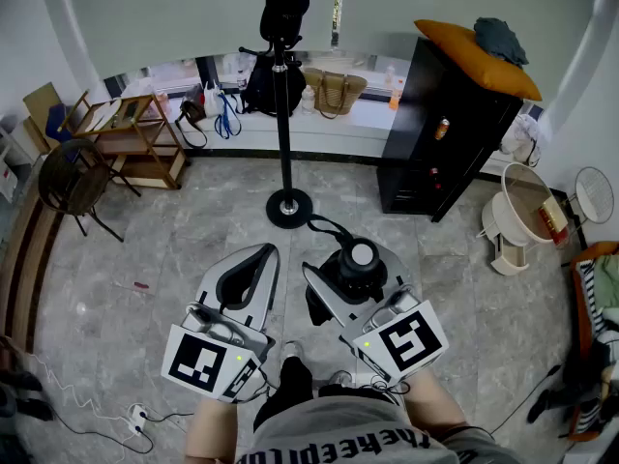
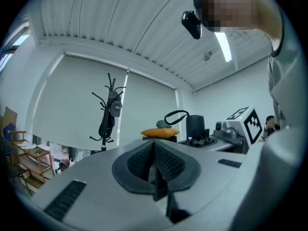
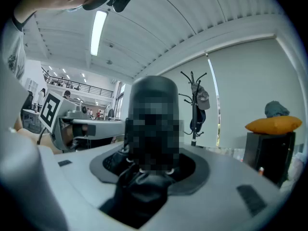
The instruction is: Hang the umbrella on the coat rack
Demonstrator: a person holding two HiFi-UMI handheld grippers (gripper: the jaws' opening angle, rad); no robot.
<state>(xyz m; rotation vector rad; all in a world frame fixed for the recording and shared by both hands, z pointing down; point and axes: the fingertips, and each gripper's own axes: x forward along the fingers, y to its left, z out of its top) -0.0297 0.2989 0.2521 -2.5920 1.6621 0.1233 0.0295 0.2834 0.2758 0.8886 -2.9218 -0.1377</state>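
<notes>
Grey tiled floor (image 1: 145, 249) with a black cabinet (image 1: 445, 143) at right, topped by an orange cushion (image 1: 479, 56). The black coat rack (image 1: 282, 133) stands on its round base ahead of the person, well apart from both claws. The left claw (image 1: 253, 257) has its jaws closed together with nothing between them. The right claw (image 1: 353, 280), jaws spread wide, grips the folded black umbrella (image 1: 360, 257), whose strap loops towards the rack's base.

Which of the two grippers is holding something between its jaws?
The right gripper: its jaws stand wide, clamped on the black folded umbrella. The left gripper has its jaws together, with nothing between them.
</notes>
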